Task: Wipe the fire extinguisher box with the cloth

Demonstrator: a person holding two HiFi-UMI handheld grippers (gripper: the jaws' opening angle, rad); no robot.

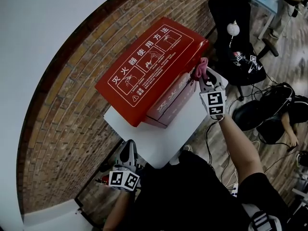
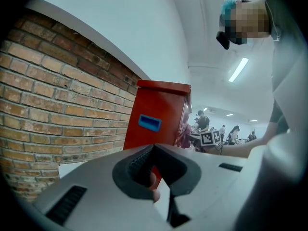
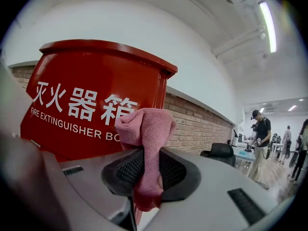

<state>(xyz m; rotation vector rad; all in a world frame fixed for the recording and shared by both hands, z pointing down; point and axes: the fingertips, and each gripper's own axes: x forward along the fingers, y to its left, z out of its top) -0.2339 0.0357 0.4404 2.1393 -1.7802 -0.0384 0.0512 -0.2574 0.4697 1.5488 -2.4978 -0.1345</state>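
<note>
We see the red box (image 1: 149, 66) standing on a white surface (image 1: 161, 141) against a brick wall (image 1: 57, 129). Its lid carries white characters and pictograms. The right tool (image 1: 204, 80) is raised to the box's right front corner, just under the lid's edge. Its jaws are pinching the pink cloth (image 1: 200, 69), which bunches out above them. In the right gripper view the cloth (image 3: 147, 129) stands up between the dark ribbed pads of the right tool (image 3: 147, 172), with a tail hanging below. Close behind it is the box's (image 3: 91, 100) lettered front. We cannot tell whether the cloth actually touches the box.

The left tool (image 1: 129, 148) sits low at the surface's near left corner, well apart from the box. In its own view the left tool (image 2: 153, 171) has its jaws pressed together with nothing held. The box's (image 2: 159, 114) side with a blue recessed handle (image 2: 149, 122) rises beyond. A black chair (image 1: 236, 28) stands on the wooden floor to the right.
</note>
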